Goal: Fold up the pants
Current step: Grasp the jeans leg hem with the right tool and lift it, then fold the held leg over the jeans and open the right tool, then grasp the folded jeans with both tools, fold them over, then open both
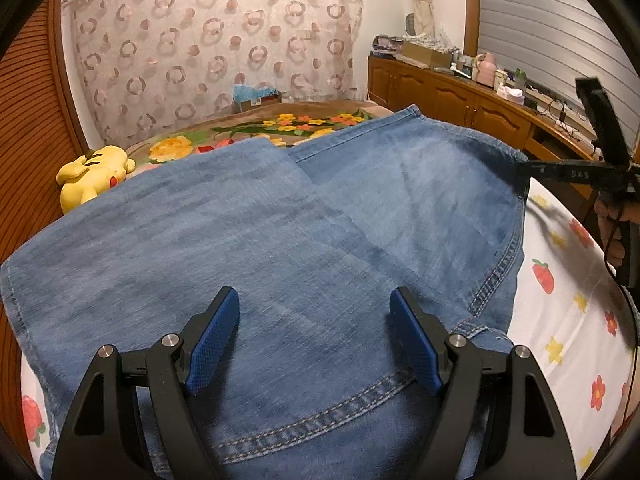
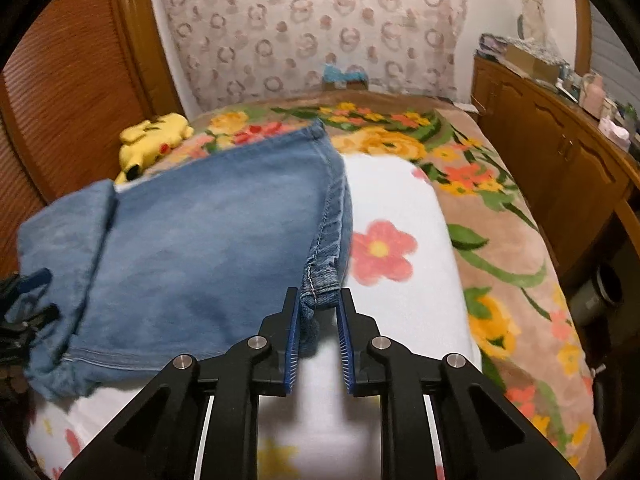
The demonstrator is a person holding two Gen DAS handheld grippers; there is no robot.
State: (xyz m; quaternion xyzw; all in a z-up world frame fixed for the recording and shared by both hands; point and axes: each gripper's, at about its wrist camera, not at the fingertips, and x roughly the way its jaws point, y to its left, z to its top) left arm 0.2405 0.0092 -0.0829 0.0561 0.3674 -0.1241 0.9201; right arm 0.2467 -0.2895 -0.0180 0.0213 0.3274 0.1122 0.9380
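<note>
Blue denim pants (image 1: 304, 240) lie folded on the bed, one layer over another. My left gripper (image 1: 314, 300) hovers open just above the pants near the pocket seam, holding nothing. My right gripper (image 2: 319, 300) is nearly shut on a corner of the pants (image 2: 208, 240) at their right edge; it also shows in the left wrist view (image 1: 524, 170), pinching that corner. The pants lie partly on a white flower-print sheet (image 2: 400, 208).
A yellow plush toy (image 1: 94, 174) lies at the bed's far left by a wooden louvred door (image 1: 28, 120). A floral blanket (image 2: 500, 216) covers the bed's far and right side. A wooden cabinet (image 1: 460, 100) with clutter runs along the right wall.
</note>
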